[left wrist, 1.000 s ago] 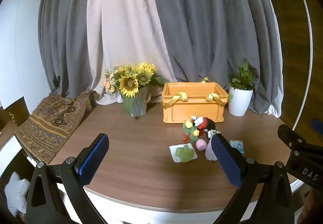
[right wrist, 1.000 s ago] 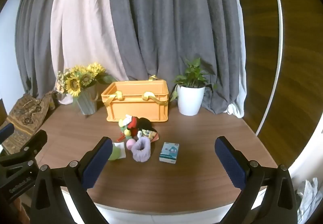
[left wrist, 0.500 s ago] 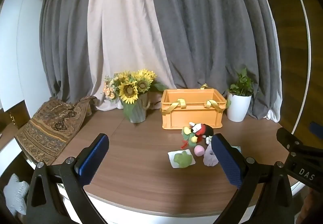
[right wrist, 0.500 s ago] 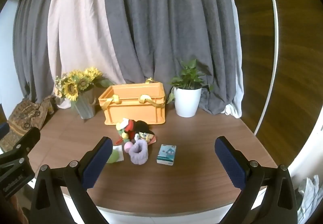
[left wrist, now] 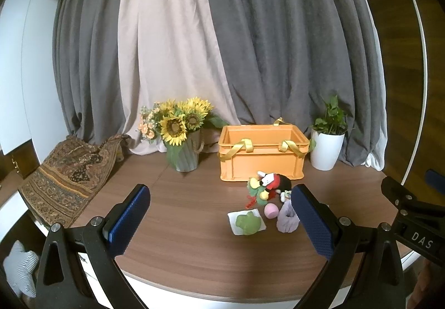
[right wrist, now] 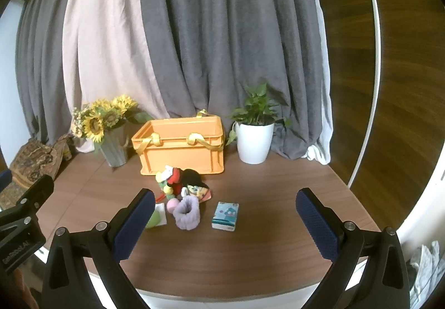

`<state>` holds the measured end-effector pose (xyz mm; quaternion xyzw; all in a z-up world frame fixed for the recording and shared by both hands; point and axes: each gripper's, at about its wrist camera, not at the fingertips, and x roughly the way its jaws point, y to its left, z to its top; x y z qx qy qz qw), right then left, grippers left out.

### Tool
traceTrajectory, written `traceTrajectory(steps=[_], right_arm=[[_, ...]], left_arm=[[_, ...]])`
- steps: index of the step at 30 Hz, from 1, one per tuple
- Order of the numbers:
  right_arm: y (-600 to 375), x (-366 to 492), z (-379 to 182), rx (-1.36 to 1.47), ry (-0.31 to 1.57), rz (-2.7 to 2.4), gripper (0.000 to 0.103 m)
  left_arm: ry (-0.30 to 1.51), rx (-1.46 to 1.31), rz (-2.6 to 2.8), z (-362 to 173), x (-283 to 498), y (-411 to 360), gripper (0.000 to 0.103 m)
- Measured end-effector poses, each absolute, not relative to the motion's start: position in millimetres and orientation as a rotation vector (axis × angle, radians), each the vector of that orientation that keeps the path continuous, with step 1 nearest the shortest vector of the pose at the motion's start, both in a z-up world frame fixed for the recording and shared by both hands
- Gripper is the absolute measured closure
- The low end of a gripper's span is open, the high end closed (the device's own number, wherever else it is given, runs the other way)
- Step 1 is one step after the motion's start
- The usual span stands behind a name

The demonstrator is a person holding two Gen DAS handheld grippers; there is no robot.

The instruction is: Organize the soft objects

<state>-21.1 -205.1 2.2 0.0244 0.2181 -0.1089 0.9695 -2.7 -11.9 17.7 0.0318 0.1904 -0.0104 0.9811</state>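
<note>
Left tongs [left wrist: 219,221]: gaping wide, holding nothing, hovering over the counter [left wrist: 180,242].
Right tongs [right wrist: 225,222]: spread wide, empty, touching nothing.
Soft objects: fuzzy lilac cuff [right wrist: 187,212], pink ball [right wrist: 172,203], plush heap [right wrist: 180,182] lying clustered before the crate.
Crate [right wrist: 180,146]: rigid orange plastic, sitting behind, yellow ribbon handles.

I've raised and pulled back both tongs a bit, so the orange crate [left wrist: 262,153] and the toy pile [right wrist: 182,183] sit lower and look smaller in both views now.
</note>
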Motion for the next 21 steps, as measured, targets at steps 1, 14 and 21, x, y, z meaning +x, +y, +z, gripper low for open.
traceTrajectory(steps=[1,14,21], right_arm=[[-206,-22,2,0.05,0.439,-0.219,0.0],[-209,-20,2,0.053,0.435,-0.22,0.0],[-209,-20,1,0.054,0.434,-0.221,0.0]], left_arm=[[0.383,0.063,-0.023,17,-3,-11,0.0],[0.382,0.061,-0.027,20,3,-12,0.0],[0.379,0.058,-0.032,21,6,-11,0.0]])
